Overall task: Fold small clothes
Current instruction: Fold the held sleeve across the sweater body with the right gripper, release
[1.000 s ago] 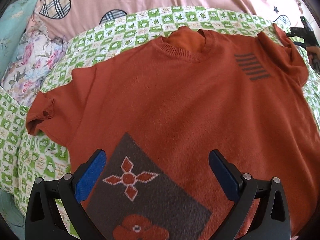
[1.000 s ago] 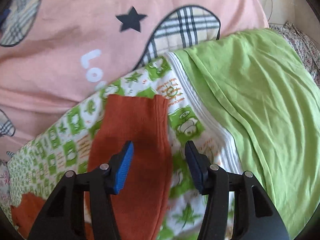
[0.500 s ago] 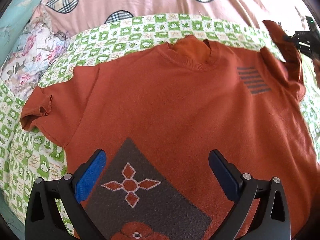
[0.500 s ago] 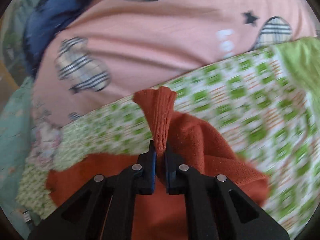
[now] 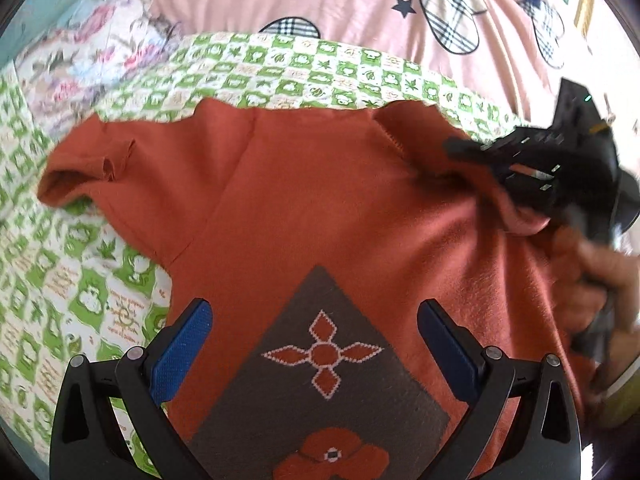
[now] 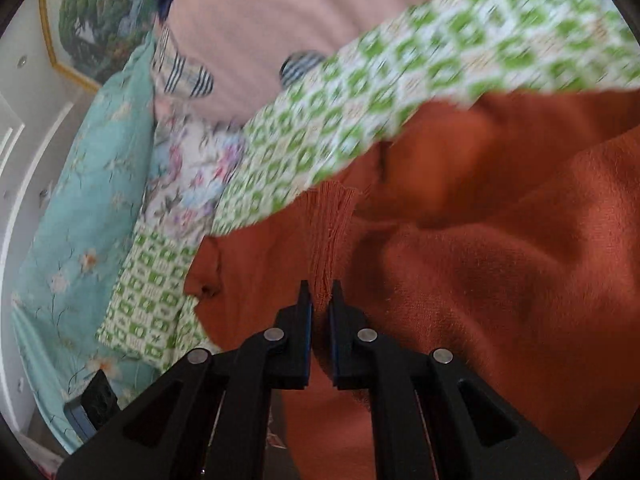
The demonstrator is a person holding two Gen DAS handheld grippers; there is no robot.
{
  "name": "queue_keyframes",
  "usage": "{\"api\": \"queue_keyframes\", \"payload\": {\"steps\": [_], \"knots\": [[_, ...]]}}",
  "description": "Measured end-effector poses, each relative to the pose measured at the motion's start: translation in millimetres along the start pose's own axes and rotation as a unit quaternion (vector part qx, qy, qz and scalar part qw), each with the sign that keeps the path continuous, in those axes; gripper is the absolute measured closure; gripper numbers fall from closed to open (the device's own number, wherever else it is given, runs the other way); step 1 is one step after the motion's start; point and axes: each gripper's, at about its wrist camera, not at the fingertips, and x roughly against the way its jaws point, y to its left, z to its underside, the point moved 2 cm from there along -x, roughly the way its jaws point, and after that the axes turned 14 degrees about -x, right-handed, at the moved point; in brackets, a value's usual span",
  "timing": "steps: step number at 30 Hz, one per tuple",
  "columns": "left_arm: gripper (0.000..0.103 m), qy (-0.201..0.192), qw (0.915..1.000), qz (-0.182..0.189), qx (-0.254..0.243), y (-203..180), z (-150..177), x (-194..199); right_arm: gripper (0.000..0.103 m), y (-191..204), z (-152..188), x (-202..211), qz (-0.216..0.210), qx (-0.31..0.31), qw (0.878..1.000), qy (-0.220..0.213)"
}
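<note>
A rust-orange sweater (image 5: pixel 304 200) with a dark grey patch and flower motif lies on a green-and-white checked sheet (image 5: pixel 304 68). My left gripper (image 5: pixel 316 336) hangs open over the sweater's lower part, its blue pads on either side of the patch, holding nothing. My right gripper (image 6: pixel 321 300) is shut on the ribbed cuff of the sweater's sleeve (image 6: pixel 330 236) and holds it over the sweater's body. In the left wrist view the right gripper (image 5: pixel 532 160) shows at the right with a hand (image 5: pixel 592 276) behind it, and the sleeve is drawn across the chest.
A pink duvet with checked hearts (image 5: pixel 360 4) lies beyond the sheet. A floral pillow (image 5: pixel 92 52) and a teal pillow (image 6: pixel 88 184) sit at the left. A framed picture (image 6: pixel 92 20) hangs on the wall. A dark phone-like object (image 6: pixel 94 404) lies by the teal pillow.
My right gripper closed on the sleeve cuff, lifted it and carried it leftward over the sweater's chest, covering the striped mark and neckline. The left gripper stayed open over the lower part.
</note>
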Motion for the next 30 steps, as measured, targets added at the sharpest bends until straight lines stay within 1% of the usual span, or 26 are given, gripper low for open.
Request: {"api": "queue_keyframes", "payload": {"steps": [2, 3, 4, 5, 7, 10, 12, 15, 17, 18, 21, 22, 23, 24, 25, 26, 27, 28, 29, 30], "knots": [[0.001, 0.0, 0.9997, 0.02, 0.013, 7, 1, -1, 0.095, 6, 9, -19, -0.005, 0.004, 1.0, 0.021], [0.001, 0.0, 0.9993, 0.032, 0.02, 10, 0, -3, 0.091, 7, 12, -25, -0.006, 0.005, 0.999, 0.031], [0.001, -0.001, 0.9987, 0.042, 0.027, 13, -3, -5, 0.09, 9, 14, -29, -0.004, 0.004, 0.999, 0.041], [0.001, 0.0, 0.9982, 0.05, 0.032, 15, -4, -7, 0.089, 9, 18, -32, -0.001, 0.003, 0.999, 0.049], [0.001, 0.002, 0.9969, 0.068, 0.041, 18, -10, -15, 0.081, 6, 21, -23, -0.005, 0.001, 0.999, 0.047], [0.001, 0.008, 0.9947, 0.091, 0.048, 17, -21, -30, 0.073, 0, 23, 4, -0.007, -0.003, 1.0, 0.025], [0.001, 0.009, 0.9931, 0.106, 0.049, 15, -30, -44, 0.069, -7, 27, 28, -0.005, -0.009, 1.0, 0.003], [0.001, 0.019, 0.9906, 0.126, 0.049, 9, -52, -72, 0.066, -20, 36, 67, 0.008, -0.018, 0.999, -0.032], [0.001, 0.026, 0.9877, 0.143, 0.058, 8, -65, -93, 0.064, -30, 44, 93, 0.016, -0.029, 0.998, -0.053], [0.001, 0.028, 0.9869, 0.146, 0.063, 8, -68, -99, 0.064, -34, 47, 101, 0.019, -0.034, 0.997, -0.06], [0.001, 0.014, 0.9855, 0.151, 0.075, 11, -85, -115, 0.062, -48, 57, 133, 0.028, -0.05, 0.995, -0.085], [0.007, 0.009, 0.9859, 0.149, 0.076, 11, -88, -117, 0.062, -52, 59, 141, 0.03, -0.055, 0.994, -0.092], [0.029, 0.001, 0.9871, 0.143, 0.072, 10, -92, -117, 0.062, -56, 61, 148, 0.032, -0.061, 0.993, -0.099], [0.046, -0.001, 0.9883, 0.137, 0.066, 10, -93, -118, 0.062, -60, 62, 156, 0.034, -0.066, 0.991, -0.107], [0.084, 0.005, 0.9893, 0.133, 0.06, 9, -93, -121, 0.062, -63, 62, 162, 0.037, -0.07, 0.99, -0.114], [0.097, 0.013, 0.9892, 0.134, 0.057, 9, -93, -123, 0.062, -67, 61, 167, 0.04, -0.072, 0.989, -0.121], [0.097, 0.01, 0.9888, 0.137, 0.059, 12, -89, -115, 0.062, -68, 60, 172, 0.042, -0.075, 0.988, -0.125], [0.097, -0.006, 0.9898, 0.131, 0.057, 13, -88, -105, 0.062, -72, 58, 179, 0.045, -0.078, 0.987, -0.133], [0.097, -0.032, 0.9912, 0.119, 0.049, 15, -87, -88, 0.062, -76, 57, 186, 0.051, -0.08, 0.985, -0.143], [0.096, -0.048, 0.9921, 0.107, 0.044, 17, -85, -77, 0.062, -78, 56, 192, 0.059, -0.081, 0.983, -0.151]]}}
